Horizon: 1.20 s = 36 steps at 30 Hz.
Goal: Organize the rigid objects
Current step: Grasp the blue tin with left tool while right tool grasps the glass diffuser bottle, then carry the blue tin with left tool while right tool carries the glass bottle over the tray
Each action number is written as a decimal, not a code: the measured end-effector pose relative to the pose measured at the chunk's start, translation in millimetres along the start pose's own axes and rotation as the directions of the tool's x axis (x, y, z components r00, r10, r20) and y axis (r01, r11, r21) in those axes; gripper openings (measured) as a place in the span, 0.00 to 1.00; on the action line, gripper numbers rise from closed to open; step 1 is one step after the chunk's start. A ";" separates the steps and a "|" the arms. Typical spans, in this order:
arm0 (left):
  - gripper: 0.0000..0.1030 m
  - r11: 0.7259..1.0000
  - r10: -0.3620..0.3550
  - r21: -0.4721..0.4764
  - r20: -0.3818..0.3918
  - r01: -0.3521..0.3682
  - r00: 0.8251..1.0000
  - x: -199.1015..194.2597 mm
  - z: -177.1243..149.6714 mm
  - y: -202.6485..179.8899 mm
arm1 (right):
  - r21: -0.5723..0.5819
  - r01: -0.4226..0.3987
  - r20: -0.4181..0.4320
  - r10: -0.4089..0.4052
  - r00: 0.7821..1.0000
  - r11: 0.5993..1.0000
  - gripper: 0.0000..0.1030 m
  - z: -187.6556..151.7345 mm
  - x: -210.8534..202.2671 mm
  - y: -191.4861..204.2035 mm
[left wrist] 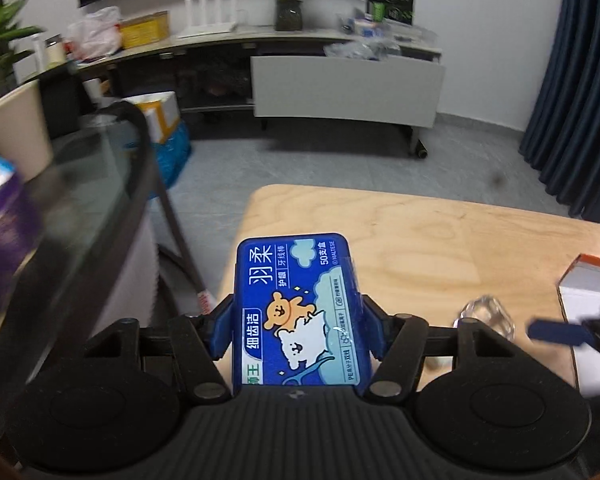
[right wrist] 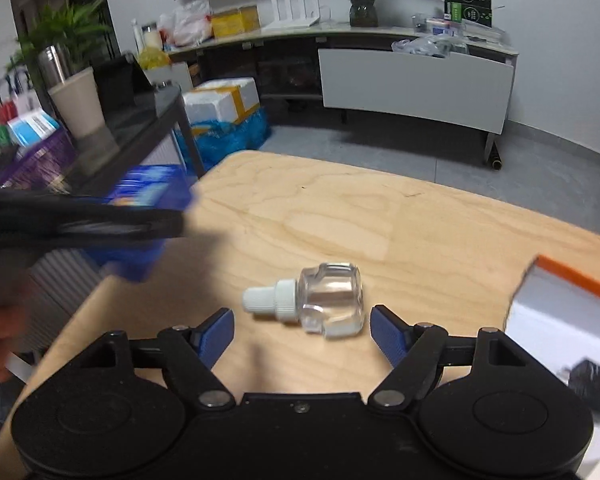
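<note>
My left gripper is shut on a blue floss-pick box with a cartoon bear label, held above the left edge of the wooden table. The box and left gripper show blurred in the right wrist view. My right gripper is open, its blue fingers either side of a small clear bottle with a white cap that lies on its side on the table. The bottle also shows in the left wrist view.
A white box with an orange edge sits at the table's right. A dark glass side table with a beige cup and purple basket stands to the left. A TV cabinet lines the far wall.
</note>
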<state>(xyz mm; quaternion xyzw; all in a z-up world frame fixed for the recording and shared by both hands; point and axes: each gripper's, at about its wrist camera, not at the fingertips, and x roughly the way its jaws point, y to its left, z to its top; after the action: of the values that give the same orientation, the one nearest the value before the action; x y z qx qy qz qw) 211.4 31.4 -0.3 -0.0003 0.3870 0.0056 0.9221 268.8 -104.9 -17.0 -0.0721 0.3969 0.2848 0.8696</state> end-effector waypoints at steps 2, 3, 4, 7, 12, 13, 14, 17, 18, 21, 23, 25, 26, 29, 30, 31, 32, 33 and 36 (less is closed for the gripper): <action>0.62 1.000 0.003 -0.016 0.004 -0.003 1.000 -12.0 -5.7 7.2 | 0.005 -0.004 -0.016 0.004 1.000 1.000 0.87 3.4 10.0 -0.1; 0.62 1.000 0.005 -0.022 0.007 -0.005 1.000 -15.1 -7.1 9.2 | 0.011 0.002 -0.020 -0.002 1.000 1.000 0.87 4.7 13.9 -0.3; 0.62 1.000 0.005 -0.020 0.010 -0.005 1.000 -18.9 -9.8 9.9 | 0.020 0.004 -0.023 -0.004 1.000 1.000 0.87 5.9 17.0 -1.2; 0.62 1.000 -0.011 -0.026 0.017 0.011 1.000 -22.5 -11.6 9.3 | 0.030 0.002 -0.029 -0.001 1.000 1.000 0.91 9.5 22.8 0.9; 0.62 0.999 -0.028 -0.032 0.033 0.029 0.999 -16.8 -8.4 6.9 | -0.001 0.028 -0.055 -0.028 0.998 1.000 0.97 11.9 36.8 7.0; 0.62 0.999 -0.031 -0.037 0.034 0.032 0.999 -15.7 -8.0 7.0 | 0.004 0.033 -0.057 -0.032 0.998 0.999 0.97 11.7 39.4 6.8; 0.62 0.999 -0.029 -0.037 0.035 0.030 0.999 -14.4 -8.3 6.6 | 0.009 0.026 -0.059 -0.025 0.998 1.000 0.96 11.3 41.5 6.2; 0.62 0.999 -0.021 -0.030 0.038 0.022 0.999 -12.9 -9.3 4.4 | 0.015 0.041 -0.041 -0.041 0.998 0.999 0.90 10.1 40.4 6.2; 0.62 0.999 -0.021 -0.029 0.040 0.022 0.999 -14.2 -9.7 3.8 | 0.023 0.046 -0.035 -0.045 0.998 0.999 0.90 9.4 38.8 5.8; 0.62 0.999 -0.030 -0.028 0.053 0.032 0.998 -20.8 -10.7 0.9 | 0.040 0.082 -0.005 -0.082 0.997 0.996 0.90 6.3 26.6 6.4; 0.62 0.999 -0.038 -0.013 0.067 0.039 0.997 -26.2 -10.8 -4.6 | 0.052 0.084 0.000 -0.084 0.996 0.995 0.90 4.4 14.0 6.4; 0.62 0.999 -0.052 0.005 0.080 0.052 0.995 -34.0 -12.3 -11.3 | 0.058 0.084 0.020 -0.085 0.996 0.995 0.90 2.1 -4.6 8.0; 0.62 0.998 -0.061 0.013 0.086 0.060 0.994 -38.7 -13.7 -15.1 | 0.055 0.088 0.030 -0.090 0.995 0.995 0.90 0.4 -15.0 9.6; 0.62 0.995 -0.092 0.045 0.107 0.087 0.990 -53.7 -20.2 -28.7 | 0.055 0.109 0.064 -0.113 0.992 0.992 0.90 -9.3 -52.0 11.8; 0.62 0.994 -0.103 0.058 0.112 0.097 0.988 -59.9 -22.8 -34.7 | 0.067 0.119 0.068 -0.123 0.990 0.991 0.90 -13.9 -64.4 10.9; 0.62 0.992 -0.113 0.067 0.115 0.106 0.987 -65.4 -26.4 -40.4 | 0.078 0.125 0.075 -0.131 0.989 0.989 0.90 -19.1 -76.5 10.0; 0.62 0.990 -0.126 0.072 0.115 0.118 0.985 -71.3 -30.8 -45.5 | 0.090 0.137 0.080 -0.145 0.986 0.986 0.90 -25.2 -89.1 8.5; 0.62 0.988 -0.142 0.072 0.114 0.134 0.983 -78.5 -36.2 -50.8 | 0.102 0.152 0.087 -0.161 0.983 0.983 0.90 -32.0 -101.7 6.7; 0.62 0.982 -0.181 0.082 0.105 0.173 0.978 -97.7 -53.7 -66.5 | 0.147 0.196 0.093 -0.211 0.973 0.970 0.90 -55.0 -137.6 -3.1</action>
<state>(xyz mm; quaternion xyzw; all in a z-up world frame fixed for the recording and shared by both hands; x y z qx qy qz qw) 105.4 -36.3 31.5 -0.0012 0.3329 -0.0903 0.9386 162.9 -187.1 46.2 -0.0370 0.3583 0.1698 0.9173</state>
